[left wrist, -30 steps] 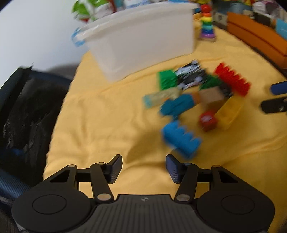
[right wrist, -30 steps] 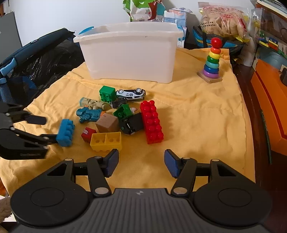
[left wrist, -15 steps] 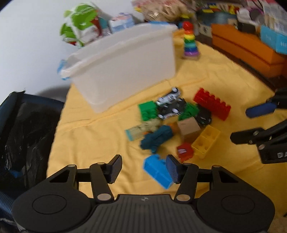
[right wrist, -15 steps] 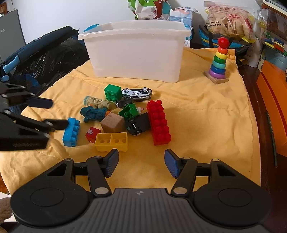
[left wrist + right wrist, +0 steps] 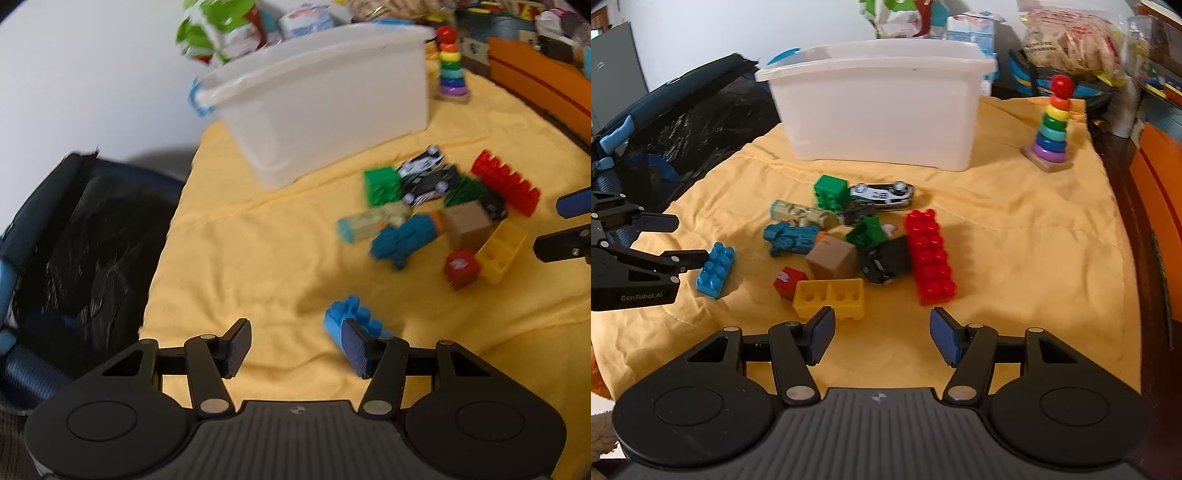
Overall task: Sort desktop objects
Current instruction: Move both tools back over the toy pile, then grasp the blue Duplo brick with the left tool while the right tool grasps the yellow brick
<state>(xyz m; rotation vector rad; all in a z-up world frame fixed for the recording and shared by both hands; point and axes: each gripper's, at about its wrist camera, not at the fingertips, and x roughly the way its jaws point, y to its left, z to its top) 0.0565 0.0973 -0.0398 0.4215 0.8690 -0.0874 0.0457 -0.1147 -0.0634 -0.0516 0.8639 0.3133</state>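
Observation:
A pile of toys lies on the yellow cloth (image 5: pixel 1015 240): a long red brick (image 5: pixel 929 254), a yellow brick (image 5: pixel 831 297), a brown cube (image 5: pixel 833 256), green bricks (image 5: pixel 831 190), toy cars (image 5: pixel 882 194) and a teal figure (image 5: pixel 790 238). A blue brick (image 5: pixel 349 319) lies apart, just by the right fingertip of my open left gripper (image 5: pixel 295 345); it also shows in the right wrist view (image 5: pixel 714 269). My right gripper (image 5: pixel 882 338) is open and empty, just in front of the pile. A white bin (image 5: pixel 879 103) stands behind.
A rainbow ring stacker (image 5: pixel 1052 129) stands at the back right. A black and blue bag (image 5: pixel 676 136) lies off the cloth's left edge. Snack bags and boxes (image 5: pixel 1067 48) stand behind the bin. An orange cabinet (image 5: pixel 535 85) runs along the right side.
My left gripper has swung left and drawn back; the blue brick now lies on the cloth at its right fingertip. My right gripper has moved forward toward the pile.

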